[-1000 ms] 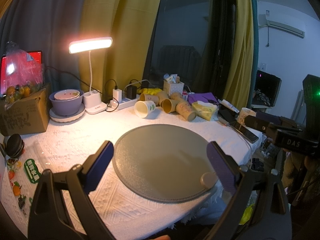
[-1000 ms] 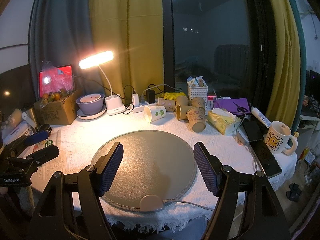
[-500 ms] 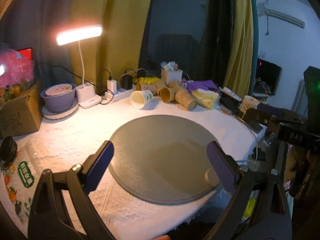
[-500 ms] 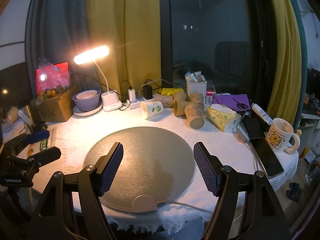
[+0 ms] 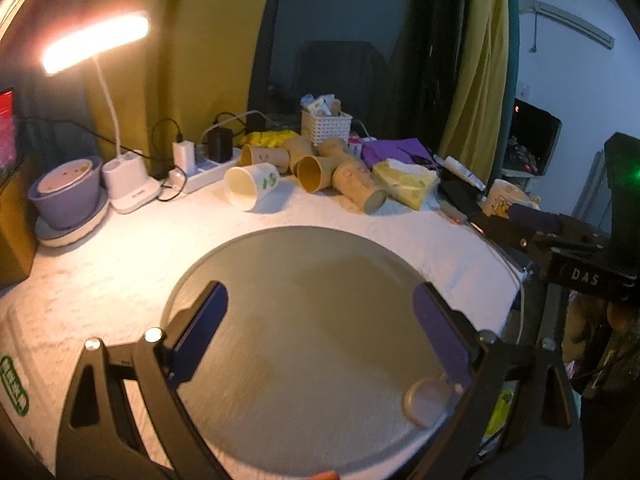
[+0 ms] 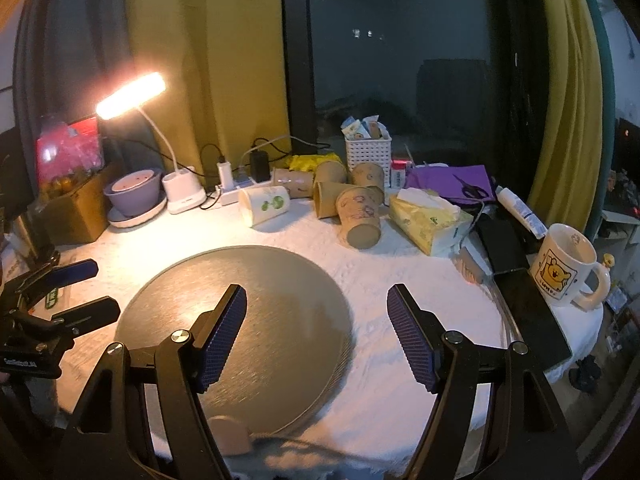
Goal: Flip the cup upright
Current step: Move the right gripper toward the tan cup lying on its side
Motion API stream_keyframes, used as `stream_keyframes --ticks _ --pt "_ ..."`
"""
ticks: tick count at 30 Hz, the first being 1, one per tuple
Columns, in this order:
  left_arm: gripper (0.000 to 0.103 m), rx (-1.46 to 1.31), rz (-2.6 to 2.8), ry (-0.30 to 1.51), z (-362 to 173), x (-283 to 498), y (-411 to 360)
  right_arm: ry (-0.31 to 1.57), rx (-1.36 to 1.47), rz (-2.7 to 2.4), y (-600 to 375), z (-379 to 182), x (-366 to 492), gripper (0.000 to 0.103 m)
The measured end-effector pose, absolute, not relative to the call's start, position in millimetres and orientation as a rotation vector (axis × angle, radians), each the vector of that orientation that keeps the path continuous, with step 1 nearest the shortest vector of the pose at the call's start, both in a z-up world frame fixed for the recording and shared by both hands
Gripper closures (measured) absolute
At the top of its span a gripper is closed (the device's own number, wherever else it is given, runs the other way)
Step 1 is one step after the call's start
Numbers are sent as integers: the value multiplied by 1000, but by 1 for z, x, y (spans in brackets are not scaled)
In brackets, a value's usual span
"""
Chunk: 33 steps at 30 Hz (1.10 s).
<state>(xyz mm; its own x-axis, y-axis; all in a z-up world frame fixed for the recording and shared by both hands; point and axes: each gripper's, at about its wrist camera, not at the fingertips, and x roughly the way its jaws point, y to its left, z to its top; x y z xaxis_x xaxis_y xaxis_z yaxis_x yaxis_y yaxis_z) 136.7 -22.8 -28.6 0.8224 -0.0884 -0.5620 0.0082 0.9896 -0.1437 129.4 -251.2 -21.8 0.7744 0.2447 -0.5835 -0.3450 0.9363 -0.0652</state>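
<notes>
Several paper cups lie on their sides at the back of the table: a white cup with green leaves (image 5: pixel 252 188) (image 6: pixel 266 204) and brown cups (image 5: pixel 356 192) (image 6: pixel 358 216) beside it. A round grey mat (image 5: pixel 320 344) (image 6: pixel 224 320) lies in front of them. My left gripper (image 5: pixel 320 336) is open and empty above the mat. My right gripper (image 6: pixel 316 336) is open and empty over the mat's right edge. Each gripper also shows in the other's view, the right one (image 5: pixel 560 240) at the right, the left one (image 6: pixel 52 300) at the left.
A lit desk lamp (image 6: pixel 132 92), a purple bowl on a plate (image 6: pixel 134 192), a power strip (image 5: pixel 200 172), a white basket (image 6: pixel 368 152), a tissue pack (image 6: pixel 428 224), phones (image 6: pixel 528 312) and a bear mug (image 6: pixel 564 272) crowd the back and right.
Both grippers have moved forward toward the cups; the cups look larger and closer in both views. Both stay open and empty.
</notes>
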Motion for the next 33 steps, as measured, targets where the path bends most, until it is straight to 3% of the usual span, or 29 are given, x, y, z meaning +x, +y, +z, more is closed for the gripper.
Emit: stream_keyframes --ticks 18,33 --pt "8 -168 -130 712 -43 291 -63 631 -157 288 -303 -27 235 27" --pt "8 -298 -124 815 -77 428 -73 725 -160 260 -324 -63 339 27"
